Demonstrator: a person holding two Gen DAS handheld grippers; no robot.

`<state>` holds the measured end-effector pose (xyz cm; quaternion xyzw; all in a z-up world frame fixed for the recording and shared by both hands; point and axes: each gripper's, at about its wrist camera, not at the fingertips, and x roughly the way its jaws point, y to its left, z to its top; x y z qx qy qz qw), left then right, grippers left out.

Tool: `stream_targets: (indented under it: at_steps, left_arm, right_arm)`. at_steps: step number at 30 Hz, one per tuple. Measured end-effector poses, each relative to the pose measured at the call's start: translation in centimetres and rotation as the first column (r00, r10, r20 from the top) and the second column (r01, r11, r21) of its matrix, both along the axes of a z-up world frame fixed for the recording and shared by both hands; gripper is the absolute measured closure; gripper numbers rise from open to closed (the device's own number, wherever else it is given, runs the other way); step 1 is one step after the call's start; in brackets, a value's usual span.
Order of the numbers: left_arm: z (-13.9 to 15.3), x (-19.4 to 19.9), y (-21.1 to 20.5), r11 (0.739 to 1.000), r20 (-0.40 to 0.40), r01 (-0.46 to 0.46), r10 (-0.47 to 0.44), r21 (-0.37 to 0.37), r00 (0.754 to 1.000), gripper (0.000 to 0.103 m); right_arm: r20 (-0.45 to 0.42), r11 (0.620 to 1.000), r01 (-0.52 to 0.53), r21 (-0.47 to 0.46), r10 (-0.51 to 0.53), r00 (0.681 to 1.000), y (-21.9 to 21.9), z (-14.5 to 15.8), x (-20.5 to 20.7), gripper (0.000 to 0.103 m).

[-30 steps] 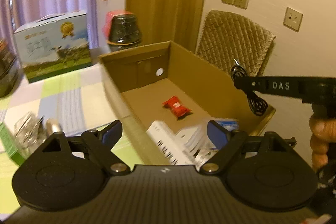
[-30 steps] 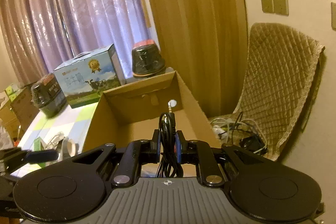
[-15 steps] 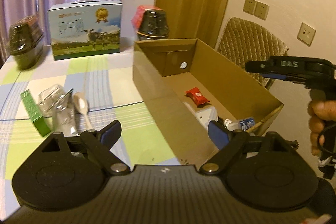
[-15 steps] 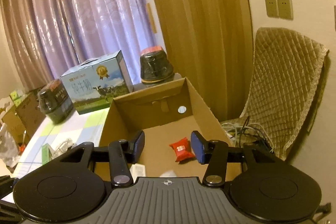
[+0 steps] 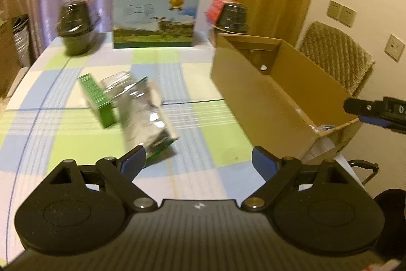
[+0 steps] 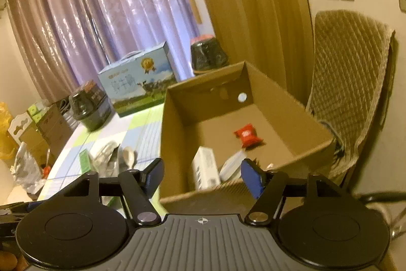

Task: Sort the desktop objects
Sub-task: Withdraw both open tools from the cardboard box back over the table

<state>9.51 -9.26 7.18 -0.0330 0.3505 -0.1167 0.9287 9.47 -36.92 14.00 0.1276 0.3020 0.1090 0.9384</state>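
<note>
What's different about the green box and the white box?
The green box lies on the table beside a crinkly clear bag; the white box is inside the cardboard box. The green box is a plain bright colour; the white box has dark print on its side. Both are small, narrow cartons lying down.

Left tool (image 5: 199, 160) gapes above green box (image 5: 97, 100) and cardboard box (image 5: 258, 95).

The left wrist view is looking low across the surface (image 5: 177, 73), with the box (image 5: 264, 103) to its right. The right wrist view is looking down into the box (image 6: 177, 133) from close above its near end. Both are sharing the box and the surface (image 6: 142, 123).
</note>
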Motion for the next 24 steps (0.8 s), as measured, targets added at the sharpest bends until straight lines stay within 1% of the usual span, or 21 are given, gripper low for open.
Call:
stream_targets:
  at_steps: [1,3,7,13,20,24]
  left_arm:
    - [0.0,-0.3,0.5,1.000,-0.003,-0.013,0.013,0.000,1.000,0.014]
    - [-0.1,-0.9,1.3,1.000,-0.007,-0.028,0.028,0.000,1.000,0.014]
    - [-0.3,-1.9,2.9,0.998,-0.013,-0.061,0.061,0.004,0.998,0.011]
    - [-0.7,-3.1,5.5,0.993,-0.027,-0.114,0.115,0.009,0.993,0.007]
    - [-0.9,-3.7,9.1,0.982,-0.033,-0.188,0.188,0.020,0.982,0.005]
    - [-0.9,-3.6,10.7,0.976,-0.028,-0.214,0.215,0.031,0.976,0.005]
  right_arm:
    - [-0.005,1.000,-0.006,0.001,0.006,1.000,0.3,-0.1,-0.1,0.028]
    - [-0.006,1.000,-0.023,-0.004,0.023,1.000,1.1,-0.1,-0.4,0.025]
    - [0.002,0.999,-0.049,-0.012,0.050,0.999,2.4,0.0,-0.8,0.019]
    - [0.037,0.995,-0.097,-0.016,0.098,0.995,4.8,0.9,-1.6,0.013]
    - [0.054,0.976,-0.210,-0.053,0.213,0.976,8.9,0.7,-2.1,0.013]
    - [0.040,0.963,-0.260,-0.065,0.263,0.964,10.9,-0.1,-2.0,0.013]
